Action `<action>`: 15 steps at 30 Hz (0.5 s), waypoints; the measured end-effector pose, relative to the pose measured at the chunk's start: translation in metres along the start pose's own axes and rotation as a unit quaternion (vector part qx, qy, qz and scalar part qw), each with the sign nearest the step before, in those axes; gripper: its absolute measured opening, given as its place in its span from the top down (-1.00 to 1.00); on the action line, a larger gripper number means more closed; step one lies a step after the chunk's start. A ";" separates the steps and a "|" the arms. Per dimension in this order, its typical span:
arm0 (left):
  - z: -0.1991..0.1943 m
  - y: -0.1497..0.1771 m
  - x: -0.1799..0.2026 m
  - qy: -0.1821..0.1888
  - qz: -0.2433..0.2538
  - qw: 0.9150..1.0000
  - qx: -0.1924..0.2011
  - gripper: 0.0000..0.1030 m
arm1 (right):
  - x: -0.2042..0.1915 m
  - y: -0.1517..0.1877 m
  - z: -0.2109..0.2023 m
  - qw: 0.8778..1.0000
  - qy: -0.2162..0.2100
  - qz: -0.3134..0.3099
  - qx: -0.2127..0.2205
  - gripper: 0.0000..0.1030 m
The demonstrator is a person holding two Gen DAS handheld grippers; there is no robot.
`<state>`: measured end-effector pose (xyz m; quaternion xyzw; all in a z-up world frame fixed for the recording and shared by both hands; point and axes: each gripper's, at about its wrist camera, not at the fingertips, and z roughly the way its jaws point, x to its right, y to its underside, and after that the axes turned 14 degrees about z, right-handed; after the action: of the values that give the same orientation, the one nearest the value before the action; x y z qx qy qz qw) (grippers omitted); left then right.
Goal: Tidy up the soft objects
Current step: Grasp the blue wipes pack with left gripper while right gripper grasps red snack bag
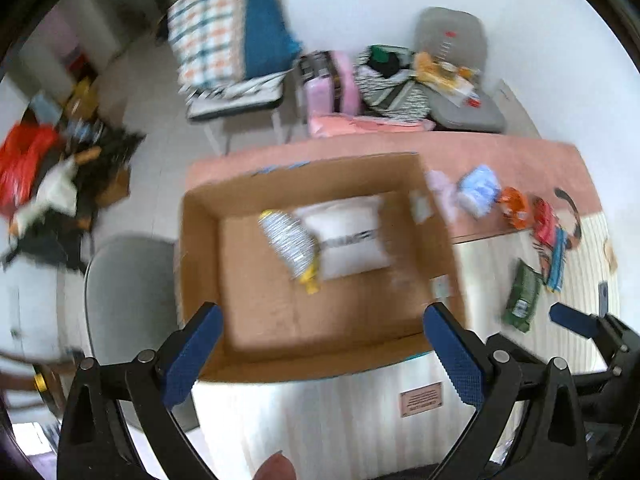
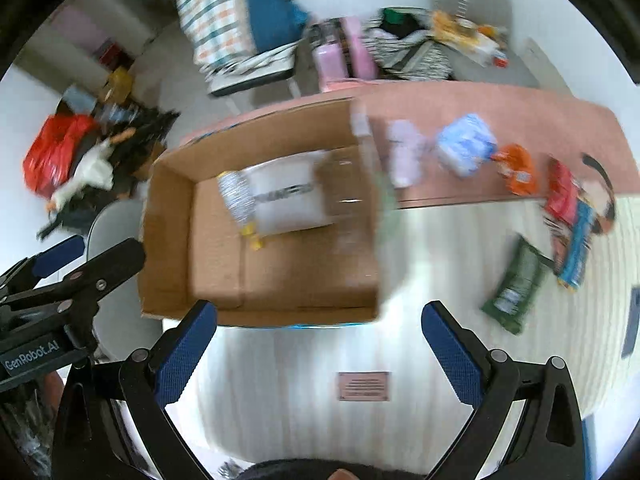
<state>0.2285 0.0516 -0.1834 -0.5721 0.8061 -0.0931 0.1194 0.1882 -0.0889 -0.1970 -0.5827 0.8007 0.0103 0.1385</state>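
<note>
While both views blur with motion, your left tongs (image 1: pixel 322 354) hang spread apart and empty at the lower centre of the frame, over the near wall of the cardboard box (image 1: pixel 200 240). Your right tongs (image 2: pixel 320 350) are likewise apart, gripping nothing, above the white cover of the table (image 2: pixel 440 260). Inside the box lie a white pillow pack (image 1: pixel 346 236) and a silver packet (image 1: pixel 286 238), touching. At right, on the table, lie a blue-white pack (image 2: pixel 466 144), an orange packet (image 2: pixel 516 168) and a green packet (image 2: pixel 514 286).

Black frames, textured blue fingers (image 1: pixel 192 354).
</note>
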 end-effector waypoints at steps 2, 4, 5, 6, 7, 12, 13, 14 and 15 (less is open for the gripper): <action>0.004 -0.024 0.027 0.003 0.028 1.000 0.001 -0.99 | 0.039 -0.017 -0.010 0.999 0.011 0.033 0.008 -1.00; 0.010 -0.045 0.051 0.008 0.049 0.999 0.001 -0.99 | 0.082 -0.039 -0.018 0.997 0.022 0.069 0.017 -1.00; 0.019 -0.063 0.069 0.008 0.070 0.998 -0.002 -0.99 | 0.101 -0.050 -0.019 0.996 0.029 0.084 0.020 -1.00; 0.026 -0.076 0.082 0.009 0.085 0.996 -0.006 -0.99 | 0.120 -0.062 -0.018 0.994 0.038 0.099 0.023 -1.00; 0.039 -0.095 0.100 0.015 0.109 0.994 -0.015 -0.99 | 0.142 -0.076 -0.016 0.992 0.048 0.118 0.022 -1.00; 0.111 -0.170 0.173 0.014 0.199 0.978 -0.066 -0.99 | 0.240 -0.150 0.018 0.980 0.050 0.192 -0.001 -1.00; 0.133 -0.184 0.187 0.013 0.214 0.973 -0.083 -0.99 | 0.255 -0.164 0.029 0.978 0.052 0.202 -0.008 -1.00; 0.145 -0.190 0.195 0.011 0.224 0.970 -0.091 -0.99 | 0.270 -0.178 0.041 0.976 0.054 0.211 -0.017 -0.97; 0.166 -0.201 0.208 0.012 0.243 0.964 -0.106 -0.99 | 0.282 -0.189 0.054 0.974 0.056 0.219 -0.026 -0.89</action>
<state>0.3929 -0.2131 -0.3018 -0.3676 0.9274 0.0178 0.0671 0.2967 -0.4019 -0.2872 -0.3964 0.9148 0.0284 0.0722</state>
